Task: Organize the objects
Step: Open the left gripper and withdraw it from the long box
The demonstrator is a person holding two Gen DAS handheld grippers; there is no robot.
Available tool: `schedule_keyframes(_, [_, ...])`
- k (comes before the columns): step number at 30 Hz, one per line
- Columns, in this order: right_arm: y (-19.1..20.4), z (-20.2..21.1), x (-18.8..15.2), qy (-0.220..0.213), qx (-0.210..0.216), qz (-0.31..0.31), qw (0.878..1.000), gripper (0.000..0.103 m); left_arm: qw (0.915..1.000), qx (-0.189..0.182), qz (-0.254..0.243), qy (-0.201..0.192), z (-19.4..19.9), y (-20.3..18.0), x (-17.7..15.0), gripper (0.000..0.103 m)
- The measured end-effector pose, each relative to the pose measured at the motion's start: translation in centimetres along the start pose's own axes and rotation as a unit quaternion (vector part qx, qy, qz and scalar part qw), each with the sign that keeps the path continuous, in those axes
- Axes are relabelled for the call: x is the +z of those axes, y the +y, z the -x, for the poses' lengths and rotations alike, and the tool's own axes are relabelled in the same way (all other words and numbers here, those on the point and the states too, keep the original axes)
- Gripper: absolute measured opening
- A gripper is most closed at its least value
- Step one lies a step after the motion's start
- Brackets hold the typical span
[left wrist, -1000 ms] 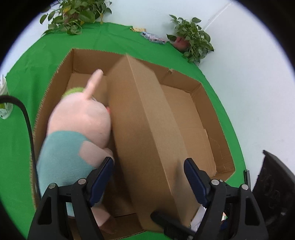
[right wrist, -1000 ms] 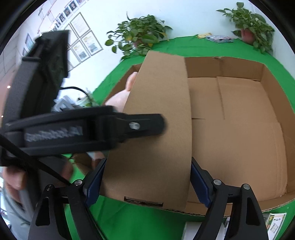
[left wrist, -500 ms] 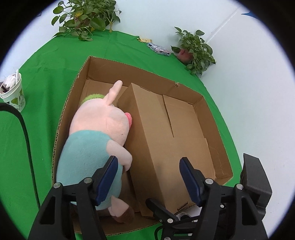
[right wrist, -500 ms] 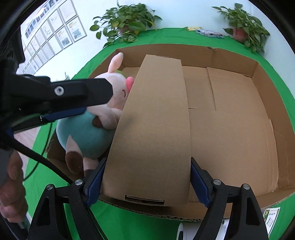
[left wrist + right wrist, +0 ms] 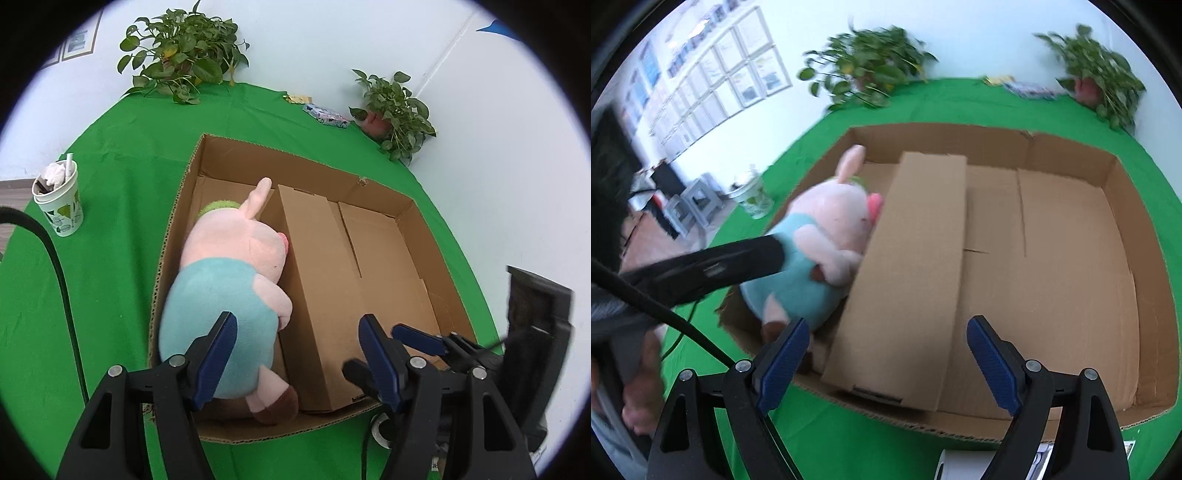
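Observation:
A big open cardboard carton (image 5: 173, 225) (image 5: 960, 136) lies on the green cloth. Inside, at its left side, a plush pig (image 5: 229, 280) (image 5: 827, 221) in a teal shirt lies on its side. A long narrow cardboard box (image 5: 317, 277) (image 5: 912, 258) lies flat next to it, touching the pig's snout. My left gripper (image 5: 297, 319) hovers open above the carton's near edge, between the pig and the long box, holding nothing. My right gripper (image 5: 886, 322) is open over the long box's near end, its jaws closing slightly and its pads off the box.
A paper cup (image 5: 59, 206) stuffed with tissue stands on the cloth left of the carton. Two potted plants (image 5: 181, 55) (image 5: 395, 110) and small packets (image 5: 325, 114) sit at the table's far edge. A black cable (image 5: 55, 266) crosses the left side. A hand (image 5: 639, 398) holds the left gripper.
The long box went from tilted up to lying flat on the carton's floor. The right gripper let go of it and drew back. The left gripper pulled back too, with narrower jaws.

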State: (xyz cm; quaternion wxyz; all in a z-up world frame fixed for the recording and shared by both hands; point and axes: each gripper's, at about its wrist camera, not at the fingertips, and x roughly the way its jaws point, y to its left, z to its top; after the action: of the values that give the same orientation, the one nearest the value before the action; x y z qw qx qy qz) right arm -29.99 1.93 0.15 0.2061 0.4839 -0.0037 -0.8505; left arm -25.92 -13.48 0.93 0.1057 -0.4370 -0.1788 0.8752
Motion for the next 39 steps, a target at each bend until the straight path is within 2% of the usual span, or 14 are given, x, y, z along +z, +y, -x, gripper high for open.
schedule_keyframes(3, [0.2, -2.0, 0.5, 0.028, -0.015, 0.002, 0.999, 0.068, 0.9999, 0.01, -0.003, -0.008, 0.8, 0.3, -0.4, 0.068])
schedule_keyframes(14, [0.8, -2.9, -0.3, 0.017, -0.008, 0.023, 1.0, 0.068, 0.9987, 0.042, -0.008, -0.026, 2.1, 0.0, -2.1, 0.068])
schedule_keyframes(18, [0.7, -2.5, -0.5, -0.001, -0.011, 0.03, 0.999, 0.069, 0.996, 0.066, -0.028, -0.053, 3.3, -1.2, -3.1, 0.068])
schedule_keyframes(19, [0.9, -1.9, -0.7, -0.011, -0.017, 0.035, 0.999, 0.073, 0.9948, 0.073, -0.033, -0.063, 3.6, -1.5, -3.4, 0.068])
schedule_keyframes(22, [2.0, 0.9, -1.8, -0.06, -0.033, 0.064, 0.996, 0.096, 0.9891, 0.097, -0.049, -0.1, 5.0, -2.8, -4.2, 0.071])
schedule_keyframes(24, [2.9, 2.9, -2.7, -0.098, -0.056, 0.089, 0.99, 0.102, 0.9802, 0.121, -0.07, -0.14, 6.1, -4.2, -5.2, 0.08])
schedule_keyframes(29, [3.6, 6.6, -6.4, -0.144, -0.116, 0.106, 0.977, 0.102, 0.9554, 0.18, -0.126, -0.198, 7.1, -7.5, -7.9, 0.081])
schedule_keyframes(31, [3.3, 7.9, -7.9, -0.16, -0.143, 0.097, 0.972, 0.102, 0.9528, 0.187, -0.133, -0.199, 7.1, -8.4, -8.8, 0.081])
schedule_keyframes(33, [2.8, 8.9, -9.2, -0.167, -0.149, 0.086, 0.971, 0.099, 0.9525, 0.184, -0.142, -0.197, 7.0, -9.3, -9.7, 0.081])
schedule_keyframes(35, [1.9, 9.8, -10.2, -0.169, -0.139, 0.067, 0.974, 0.092, 0.9514, 0.181, -0.149, -0.199, 6.8, -10.1, -10.7, 0.081])
schedule_keyframes(36, [1.3, 10.2, -10.8, -0.168, -0.136, 0.057, 0.975, 0.084, 0.9515, 0.18, -0.149, -0.2, 6.8, -10.4, -11.1, 0.081])
schedule_keyframes(37, [1.0, 10.5, -11.2, -0.168, -0.136, 0.051, 0.975, 0.072, 0.9523, 0.177, -0.149, -0.199, 6.8, -10.6, -11.4, 0.07])
schedule_keyframes(38, [0.7, 10.8, -11.7, -0.17, -0.141, 0.048, 0.974, 0.065, 0.9538, 0.174, -0.147, -0.196, 6.7, -10.7, -11.7, 0.04])
schedule_keyframes(39, [0.1, 11.4, -12.4, -0.172, -0.148, 0.046, 0.973, 0.049, 0.9565, 0.171, -0.144, -0.188, 6.5, -10.8, -11.9, 0.022])
